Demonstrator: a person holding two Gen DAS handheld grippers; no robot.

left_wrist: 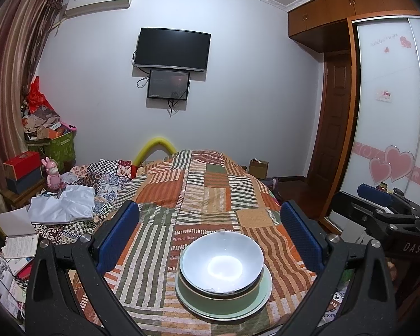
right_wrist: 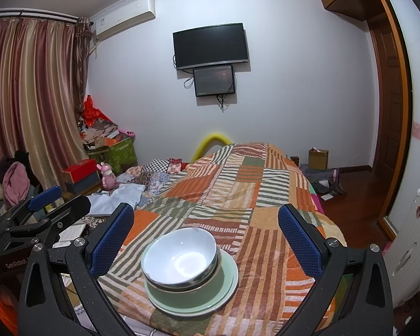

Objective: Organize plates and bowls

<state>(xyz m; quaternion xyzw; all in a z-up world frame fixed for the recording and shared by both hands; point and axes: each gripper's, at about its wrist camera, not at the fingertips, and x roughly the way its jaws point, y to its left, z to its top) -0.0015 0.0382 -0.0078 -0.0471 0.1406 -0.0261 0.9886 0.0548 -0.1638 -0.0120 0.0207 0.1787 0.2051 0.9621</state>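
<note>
A stack of dishes sits on the patchwork bedspread [left_wrist: 210, 190] near its front edge: a white bowl [left_wrist: 221, 263] nested in a green bowl [left_wrist: 238, 294] on a pale green plate [left_wrist: 263, 299]. The stack also shows in the right wrist view: white bowl [right_wrist: 179, 257], green bowl [right_wrist: 182, 294], plate [right_wrist: 226, 285]. My left gripper [left_wrist: 210, 235] is open and empty, held just behind and above the stack. My right gripper [right_wrist: 207, 238] is open and empty, likewise above the stack. The right gripper also shows at the right edge of the left wrist view [left_wrist: 378, 207].
The bed's front edge runs just below the stack. Left of the bed lie papers [left_wrist: 16, 235], a white cloth [left_wrist: 64, 204], boxes [left_wrist: 22, 170] and a pink toy [left_wrist: 53, 173]. A wardrobe [left_wrist: 389, 112] and wooden door [left_wrist: 333, 128] stand on the right.
</note>
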